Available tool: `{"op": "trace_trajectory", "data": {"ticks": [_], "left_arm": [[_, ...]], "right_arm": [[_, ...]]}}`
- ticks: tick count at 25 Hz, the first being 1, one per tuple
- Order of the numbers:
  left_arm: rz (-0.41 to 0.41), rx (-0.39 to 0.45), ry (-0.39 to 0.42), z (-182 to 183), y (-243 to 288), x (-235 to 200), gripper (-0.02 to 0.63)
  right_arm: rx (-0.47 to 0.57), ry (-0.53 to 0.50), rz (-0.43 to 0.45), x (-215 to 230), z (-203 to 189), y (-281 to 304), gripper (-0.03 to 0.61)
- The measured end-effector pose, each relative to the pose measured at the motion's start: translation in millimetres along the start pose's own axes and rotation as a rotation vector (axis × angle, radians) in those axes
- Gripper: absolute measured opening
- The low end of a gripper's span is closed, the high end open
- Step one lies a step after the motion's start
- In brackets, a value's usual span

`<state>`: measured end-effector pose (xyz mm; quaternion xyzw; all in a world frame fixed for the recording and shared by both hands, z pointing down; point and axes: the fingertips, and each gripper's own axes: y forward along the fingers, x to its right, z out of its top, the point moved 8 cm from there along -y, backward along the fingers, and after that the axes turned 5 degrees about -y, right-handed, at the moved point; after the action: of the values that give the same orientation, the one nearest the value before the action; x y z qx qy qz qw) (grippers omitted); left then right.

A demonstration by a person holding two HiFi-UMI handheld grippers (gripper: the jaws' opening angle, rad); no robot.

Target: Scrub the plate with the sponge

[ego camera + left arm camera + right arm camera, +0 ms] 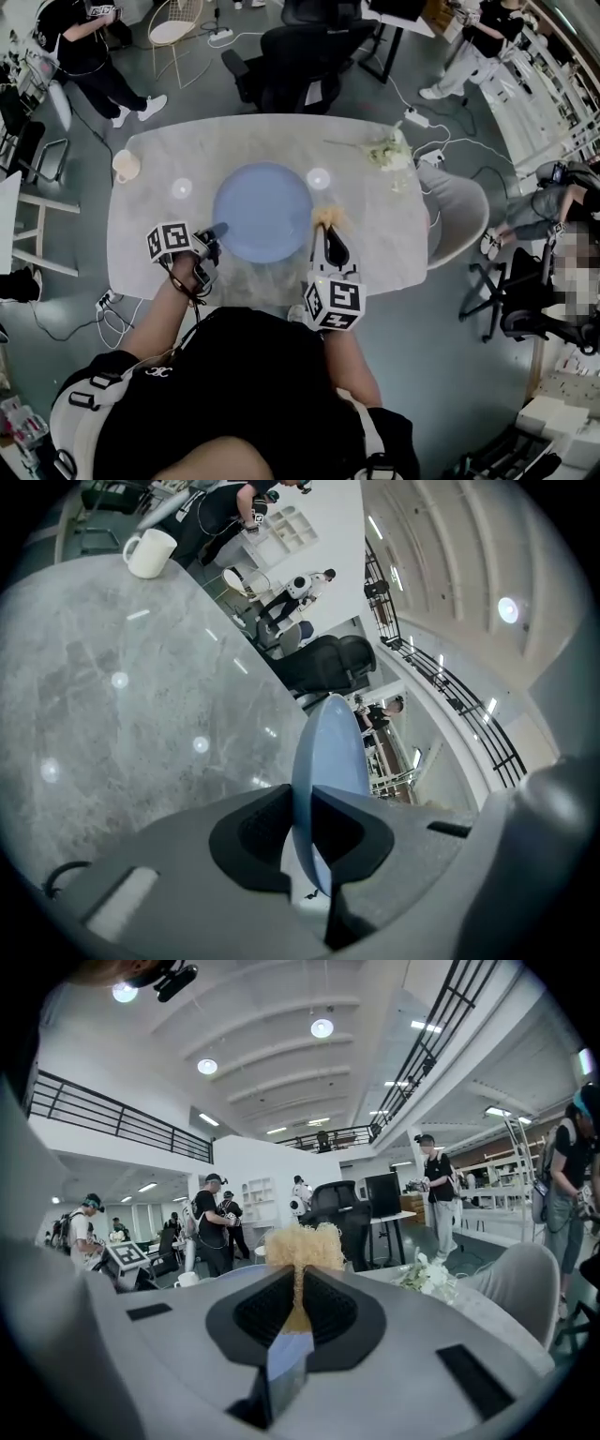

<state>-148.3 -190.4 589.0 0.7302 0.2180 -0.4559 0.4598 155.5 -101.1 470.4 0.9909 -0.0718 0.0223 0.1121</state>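
- Squarely on the near half of a grey marble table [375, 248], a round, pale blue plate [262, 211] lies plain and unpatterned, seen from above in the head view.
- Seen edge-on in the left gripper view, the plate [330, 747] appears as a thin blue disc rising out from between the dark jaw pads.
- At the plate's lower-left rim, the left gripper [214, 234] has its jaws closed onto the edge, one pad on each face of the plate; the left gripper view [298, 808] shows no gap between pads and rim.
- Across the plate, the right gripper [328, 234] clamps a straw-coloured, fibrous sponge [330, 217] at the plate's right edge; whether the sponge touches the rim cannot be told.
- From the right gripper view [300, 1302], the jaws are drawn in tight on a squeezed strip of the sponge [302, 1246], whose frayed top bulges out above the pads.
- Elsewhere on the table, a cream mug [125, 165] stands near the far-left edge and a small spray of white flowers [386, 150] lies toward the far-right corner, both well apart from the plate.
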Motion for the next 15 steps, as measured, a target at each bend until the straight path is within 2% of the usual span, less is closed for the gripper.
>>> {"op": "trace_trajectory", "data": {"ticks": [3, 7, 10, 13, 15], "left_arm": [[0.0, 0.012, 0.019, -0.1, -9.2, 10.5, 0.041], [0.005, 0.014, 0.043, -6.3, -13.7, 19.1, 0.041], [0.014, 0.007, 0.063, -10.4, -15.0, 23.8, 0.041], [0.013, -0.001, 0.075, -14.6, -14.9, 26.8, 0.041], [0.008, -0.007, 0.082, -19.2, -15.3, 29.1, 0.041]], "right_arm": [[0.001, -0.057, 0.093, -17.5, 7.6, 13.4, 0.032], [-0.065, -0.097, 0.321, -52.9, 14.8, 33.6, 0.032], [-0.154, -0.288, 0.476, -85.0, 15.8, 50.3, 0.032], [-0.216, -0.498, 0.534, -107.5, 9.3, 69.1, 0.032], [-0.23, -0.57, 0.562, -115.9, 7.1, 79.4, 0.031]]}}
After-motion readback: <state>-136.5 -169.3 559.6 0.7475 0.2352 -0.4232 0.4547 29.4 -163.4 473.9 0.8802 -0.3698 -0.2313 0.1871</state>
